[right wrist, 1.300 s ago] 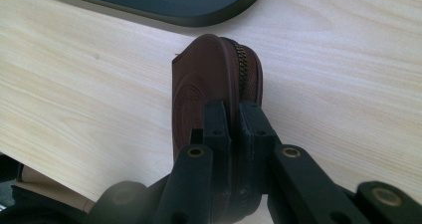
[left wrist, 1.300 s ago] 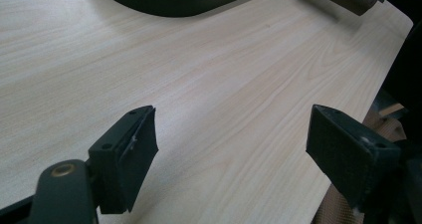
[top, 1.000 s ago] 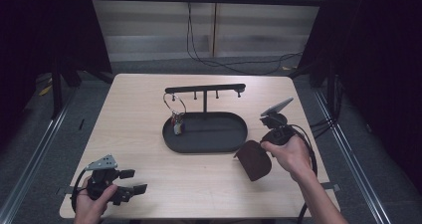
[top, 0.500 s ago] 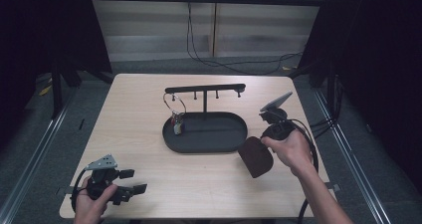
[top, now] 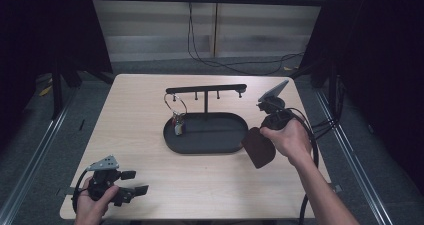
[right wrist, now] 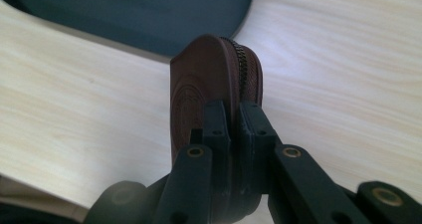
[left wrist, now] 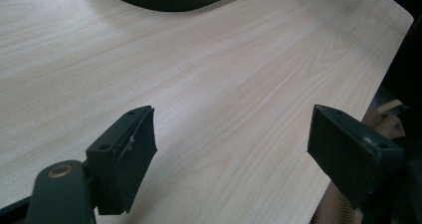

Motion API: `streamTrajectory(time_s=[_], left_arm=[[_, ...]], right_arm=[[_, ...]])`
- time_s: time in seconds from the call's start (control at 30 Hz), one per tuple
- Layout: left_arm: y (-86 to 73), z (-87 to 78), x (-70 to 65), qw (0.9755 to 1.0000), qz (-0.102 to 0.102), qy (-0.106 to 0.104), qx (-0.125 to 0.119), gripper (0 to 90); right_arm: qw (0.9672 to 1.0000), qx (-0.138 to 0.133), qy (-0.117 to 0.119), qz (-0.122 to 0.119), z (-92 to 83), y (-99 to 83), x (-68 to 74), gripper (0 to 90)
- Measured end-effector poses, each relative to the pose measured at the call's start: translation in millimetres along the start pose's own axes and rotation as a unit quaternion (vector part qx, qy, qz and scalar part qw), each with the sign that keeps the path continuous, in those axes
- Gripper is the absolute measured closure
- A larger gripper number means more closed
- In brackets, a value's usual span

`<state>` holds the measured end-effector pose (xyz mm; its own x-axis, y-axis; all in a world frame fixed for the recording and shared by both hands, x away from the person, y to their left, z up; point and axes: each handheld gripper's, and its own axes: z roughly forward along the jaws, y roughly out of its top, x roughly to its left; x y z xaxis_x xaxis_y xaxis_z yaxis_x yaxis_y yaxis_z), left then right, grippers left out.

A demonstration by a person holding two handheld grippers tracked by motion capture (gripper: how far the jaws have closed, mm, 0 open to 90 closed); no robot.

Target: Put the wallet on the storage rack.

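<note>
Brown pouch (right wrist: 209,79), base hidden by right claw (right wrist: 230,119)

1. The pouch (top: 259,147) was a small, dark brown case with a rounded outline, faint concentric rings pressed into its flat face, and a dark zipper running along its curved edge (right wrist: 214,84).
2. It was zipped shut.
3. It stood on edge, pinched between closed jaws.
4. It was above the bench (top: 150,110), just beside the right end of the black oval tray (top: 210,147).
</note>
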<state>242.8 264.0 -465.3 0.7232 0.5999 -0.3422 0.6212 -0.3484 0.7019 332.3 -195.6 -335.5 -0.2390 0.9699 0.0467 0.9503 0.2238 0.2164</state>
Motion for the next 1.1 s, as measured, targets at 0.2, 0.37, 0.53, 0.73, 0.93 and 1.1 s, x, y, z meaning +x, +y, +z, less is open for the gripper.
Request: streamTrajectory(time_s=[0.2,0.37,0.53,0.73,0.93,1.1], left_arm=[[0.0,-1.4,0.9,1.0000,-0.002,0.004,-0.005,19.0],[0.1,-0.8,0.0,1.0000,0.001,0.005,-0.005,19.0],[0.1,-0.6,-1.0,1.0000,0.000,0.001,-0.004,19.0],[0.4,-0.2,-1.2,1.0000,0.003,0.001,-0.002,19.0],[1.0,0.8,-0.7,1.0000,0.003,0.001,-0.001,19.0],[1.1,0.9,-0.6,1.0000,0.003,0.002,-0.001,19.0]], right_arm=[[0.9998,-0.007,0.008,0.016,0.6,10.5,-6.3,83.1],[0.9995,-0.013,0.012,0.025,3.3,17.8,-8.3,83.2],[0.9989,-0.024,0.017,0.036,4.6,28.7,-9.7,83.2],[0.9980,-0.033,0.022,0.049,4.8,41.2,-10.0,83.3],[0.9971,-0.040,0.035,0.054,10.6,46.2,-10.7,83.4],[0.9949,-0.060,0.059,0.056,14.0,49.4,-14.8,83.3]])
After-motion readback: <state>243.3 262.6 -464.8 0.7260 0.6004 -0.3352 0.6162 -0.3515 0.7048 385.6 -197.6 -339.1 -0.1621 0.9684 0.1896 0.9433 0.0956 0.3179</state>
